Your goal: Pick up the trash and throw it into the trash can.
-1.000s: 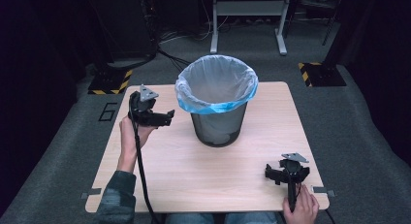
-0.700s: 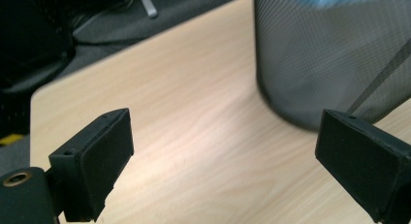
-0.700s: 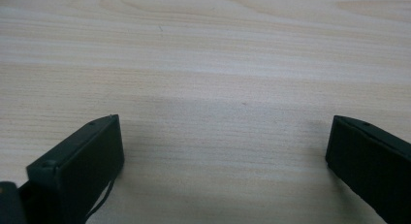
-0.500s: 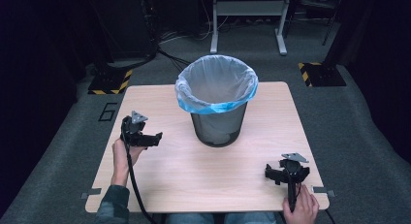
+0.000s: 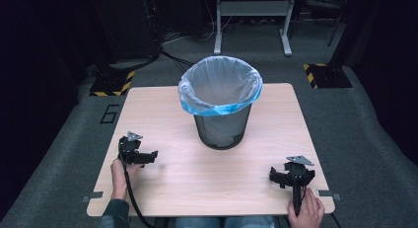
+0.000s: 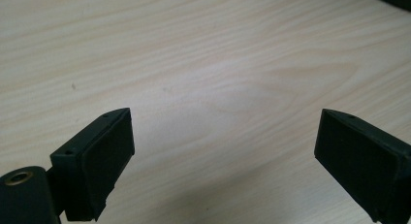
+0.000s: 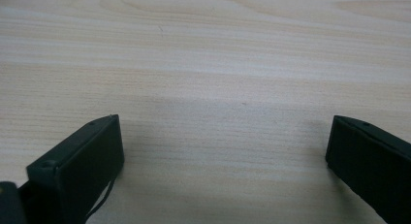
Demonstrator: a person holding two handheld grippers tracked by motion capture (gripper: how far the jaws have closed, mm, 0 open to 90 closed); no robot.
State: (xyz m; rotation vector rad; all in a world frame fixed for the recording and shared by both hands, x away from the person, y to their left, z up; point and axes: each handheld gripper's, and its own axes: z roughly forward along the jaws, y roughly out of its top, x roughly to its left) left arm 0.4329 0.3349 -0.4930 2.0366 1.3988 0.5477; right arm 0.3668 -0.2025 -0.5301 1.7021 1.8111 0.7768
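dim room, grey carpet floor [image 5: 374, 129], metal stand [image 5: 251, 11] behind.

A black mesh wastebasket [image 5: 221, 132] is being seen standing upright on the far middle of a light wooden table [image 5: 162, 104]. It is being lined by a pale blue plastic bag [image 5: 219, 92], whose edge is being folded down over the rim. A grey carpeted floor [image 5: 355, 119] is being shown around the table, with a "6" mark [image 5: 109, 113] at the left, two yellow-and-black striped bases [image 5: 325, 75] and a metal stand [image 5: 251, 20] beyond.
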